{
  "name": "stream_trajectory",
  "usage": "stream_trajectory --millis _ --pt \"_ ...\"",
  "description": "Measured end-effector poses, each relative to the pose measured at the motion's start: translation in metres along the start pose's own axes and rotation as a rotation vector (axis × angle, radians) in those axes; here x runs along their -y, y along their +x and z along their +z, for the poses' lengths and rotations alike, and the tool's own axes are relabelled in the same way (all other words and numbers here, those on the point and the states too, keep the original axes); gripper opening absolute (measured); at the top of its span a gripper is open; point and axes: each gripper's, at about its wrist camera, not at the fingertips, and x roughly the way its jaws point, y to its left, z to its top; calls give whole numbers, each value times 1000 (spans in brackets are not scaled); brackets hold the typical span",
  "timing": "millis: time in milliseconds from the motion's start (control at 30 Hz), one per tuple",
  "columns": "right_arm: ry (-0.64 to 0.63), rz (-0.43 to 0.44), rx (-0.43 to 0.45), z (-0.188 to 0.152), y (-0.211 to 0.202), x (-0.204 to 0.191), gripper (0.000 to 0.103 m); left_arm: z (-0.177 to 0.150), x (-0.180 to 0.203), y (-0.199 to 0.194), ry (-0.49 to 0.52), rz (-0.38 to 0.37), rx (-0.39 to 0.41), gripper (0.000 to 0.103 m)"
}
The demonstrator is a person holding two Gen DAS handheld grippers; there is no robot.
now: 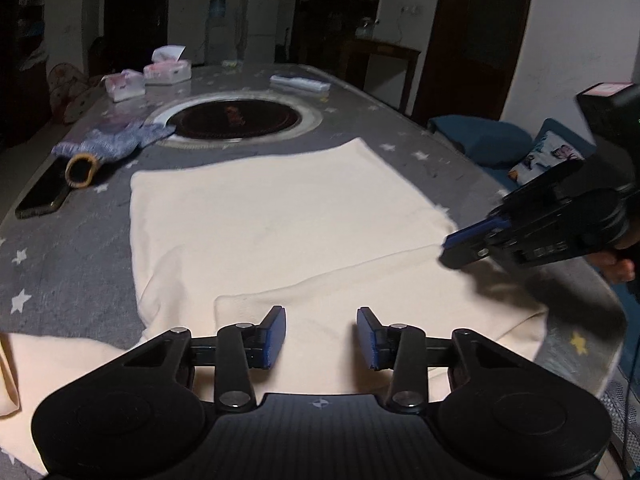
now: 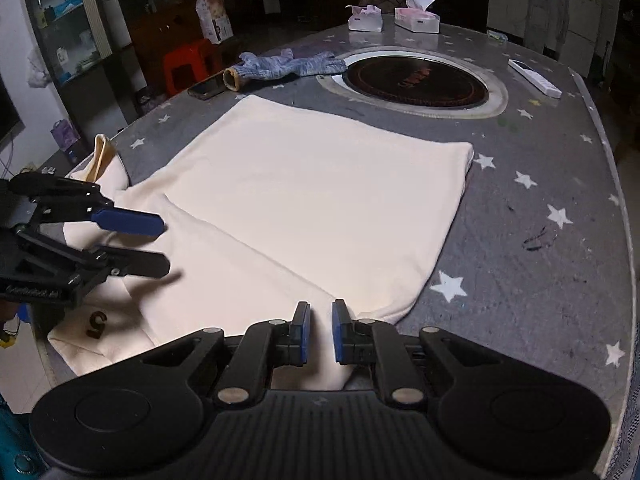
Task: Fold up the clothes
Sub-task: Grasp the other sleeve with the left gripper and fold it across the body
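Note:
A cream garment (image 1: 280, 220) (image 2: 320, 184) lies flat on the grey star-print table (image 1: 60, 260) (image 2: 520, 184), with one layer folded over and its edge running across the near part. A dark "5" label (image 2: 97, 322) shows near the table edge. My left gripper (image 1: 322, 336) (image 2: 164, 245) hovers open just above the near cloth, with nothing between its fingers. My right gripper (image 2: 322, 332) (image 1: 443, 249) sits low at the right end of the fold edge. Its jaws stand a narrow gap apart, with flat cloth showing in the gap.
A round dark hob (image 1: 236, 118) (image 2: 416, 80) is set in the table beyond the garment. A blue knit glove (image 1: 116, 140) (image 2: 288, 66) and a phone (image 1: 44, 196) (image 2: 206, 88) lie at the left. Tissue packs (image 1: 166, 70) (image 2: 416, 20) stand at the back. A hand (image 1: 618, 268) holds the right gripper.

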Motion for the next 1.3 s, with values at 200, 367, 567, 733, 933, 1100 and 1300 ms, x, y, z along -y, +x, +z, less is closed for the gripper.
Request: stream_trajectory --millis 200,367,567,733,933,1100,1300 --pt "-38 1 35 -1 -14 -8 11 2 -9 -3 -42 -3 21 41" --pt "-50 -17 17 -6 -8 -10 12 2 -16 -5 -64 2 25 41" --pt "-64 -9 31 -3 -13 -16 21 -9 -37 -37 -74 122 86 41" --pt "-76 4 28 -4 -11 -25 21 -24 -63 -57 -85 313 104 42" --pt "-92 18 34 -5 -11 -37 26 -40 -91 -73 -99 495 103 43" --pt "-101 19 33 -7 -13 -43 26 -48 -109 -67 -146 505 68 43" --pt "-103 18 37 -10 -17 -45 26 -48 -121 -68 -163 485 56 17"
